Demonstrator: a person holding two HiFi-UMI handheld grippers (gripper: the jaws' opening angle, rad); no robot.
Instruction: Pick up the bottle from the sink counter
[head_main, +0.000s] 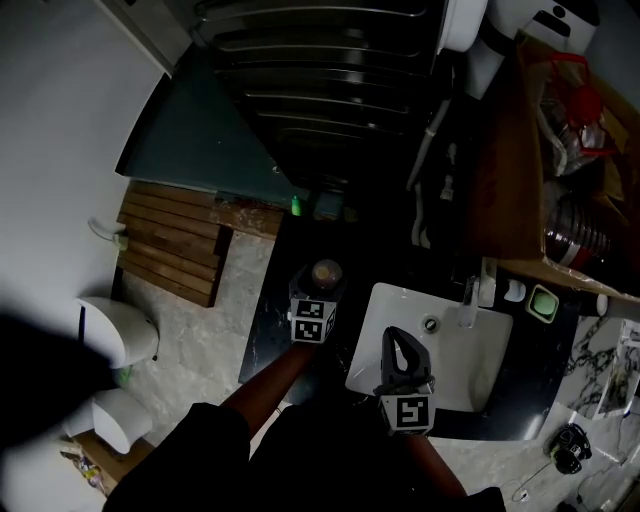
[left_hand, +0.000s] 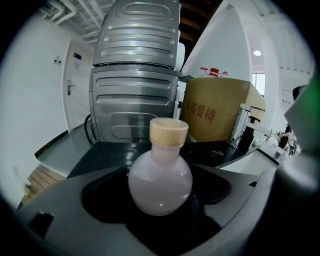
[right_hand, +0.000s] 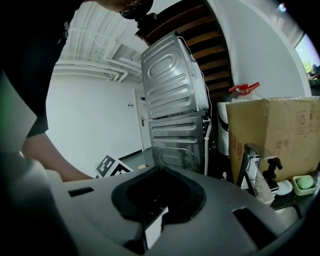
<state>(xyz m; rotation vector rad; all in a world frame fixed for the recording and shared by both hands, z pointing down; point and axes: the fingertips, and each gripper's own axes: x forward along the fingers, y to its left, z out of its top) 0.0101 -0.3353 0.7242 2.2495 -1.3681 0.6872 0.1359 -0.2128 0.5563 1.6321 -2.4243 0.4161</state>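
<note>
A round pale-pink bottle (left_hand: 160, 185) with a wooden cap stands upright on the black sink counter (head_main: 268, 345). In the head view the bottle (head_main: 326, 272) shows just beyond my left gripper (head_main: 321, 287). In the left gripper view my left gripper (left_hand: 160, 172) has its jaws spread wide on either side of the bottle, with dark gaps between them and the glass. My right gripper (head_main: 400, 342) hovers over the white sink basin (head_main: 478, 375); in the right gripper view the right gripper (right_hand: 159, 174) has its jaws together with nothing held.
A chrome faucet (head_main: 470, 300) and a green soap dish (head_main: 543, 302) sit behind the basin. A cardboard box (head_main: 515, 150) and a ribbed metal appliance (head_main: 320, 90) stand beyond the counter. To the left are a wooden floor mat (head_main: 170, 240) and a toilet (head_main: 120, 335).
</note>
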